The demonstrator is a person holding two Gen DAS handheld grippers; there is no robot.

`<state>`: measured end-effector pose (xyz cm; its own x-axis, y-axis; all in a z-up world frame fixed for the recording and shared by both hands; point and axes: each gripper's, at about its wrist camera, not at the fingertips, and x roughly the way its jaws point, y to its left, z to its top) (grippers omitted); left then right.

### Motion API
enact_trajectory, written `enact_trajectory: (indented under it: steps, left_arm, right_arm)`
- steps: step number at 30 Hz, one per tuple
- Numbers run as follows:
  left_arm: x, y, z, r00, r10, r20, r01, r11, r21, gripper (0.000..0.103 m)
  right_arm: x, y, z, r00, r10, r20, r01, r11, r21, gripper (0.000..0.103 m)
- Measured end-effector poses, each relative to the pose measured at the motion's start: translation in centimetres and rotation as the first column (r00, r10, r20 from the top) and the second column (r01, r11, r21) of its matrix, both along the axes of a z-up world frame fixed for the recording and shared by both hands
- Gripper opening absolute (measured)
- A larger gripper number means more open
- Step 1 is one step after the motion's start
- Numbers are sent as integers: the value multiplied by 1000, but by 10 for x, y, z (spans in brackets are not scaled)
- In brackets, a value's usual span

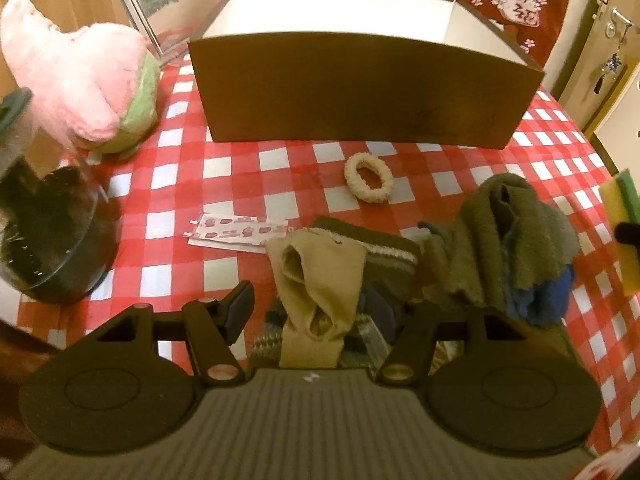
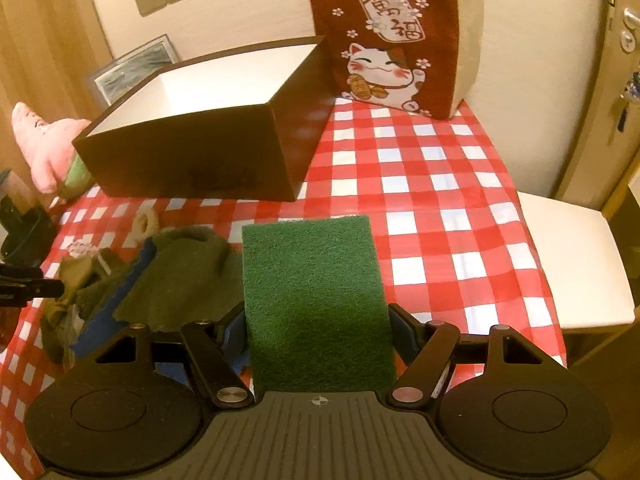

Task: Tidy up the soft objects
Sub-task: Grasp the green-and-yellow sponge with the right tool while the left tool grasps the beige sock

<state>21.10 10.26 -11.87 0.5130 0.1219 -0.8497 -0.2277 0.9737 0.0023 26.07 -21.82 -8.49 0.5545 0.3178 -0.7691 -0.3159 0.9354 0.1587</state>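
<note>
My right gripper (image 2: 318, 324) is shut on a green scouring sponge (image 2: 314, 292), held above the checked tablecloth; it shows at the right edge of the left wrist view (image 1: 626, 216) with its yellow side. My left gripper (image 1: 326, 312) is open over a tan sock (image 1: 316, 280) that lies between its fingers on a pile of socks and cloths. An olive cloth (image 1: 500, 240) over a blue cloth (image 1: 548, 292) lies to the right. A cream scrunchie (image 1: 369, 177) lies before the brown box (image 1: 360, 92), which is open with a white inside (image 2: 208, 84).
A pink and green plush (image 1: 88, 80) sits at the left by a dark glass jar (image 1: 48, 232). A plaster strip pack (image 1: 236, 232) lies on the cloth. A red cat cushion (image 2: 392, 36) leans on the wall behind. A white stool (image 2: 572, 256) stands to the right.
</note>
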Motion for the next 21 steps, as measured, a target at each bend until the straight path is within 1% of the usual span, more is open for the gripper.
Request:
enact_trajectory:
  steps: [6,9,11,12,14,15,16,21]
  left_arm:
    - [14,7,-17,999,-23,-35,22,999,-27,60]
    - [17,9,-21,998,-34,-47,33,999,-35,55]
    - [17,9,-21,998,-44,-41,42,998,-49,39]
    - [17,10,-21,998,-52,-36,50,997,-54,36]
    - [16,9,-18,998,-61,-24,59,996,-60,24]
    - [15,10,-16,998,-65,-18,64,996,-60,20]
    - [14,10,-14,998,-70,-11,69,996,-60,11]
    - [4,15,2,998,-62,32,64,996,-61,8]
  right_arm:
    - [-1,-1,-3,1000,-23,-16,23,1000,-2,71]
    - [0,-2,-4,999,-34,-22,34,999,-5,71]
    - [0,-3,-4,999,-40,-22,40,999,-8,71]
    - [0,-4,-4,999,-45,-22,45,999,-7,71]
    - [0,-5,-4,998,-54,-23,54,999,-4,71]
    - [0,-6,-4,998,-57,-23,57,998,-4,71]
    - [0,-5,-4,998,-59,-23,59,998,-6,71]
    - [0,-5,0,998,-57,-13,57,998,-5,71]
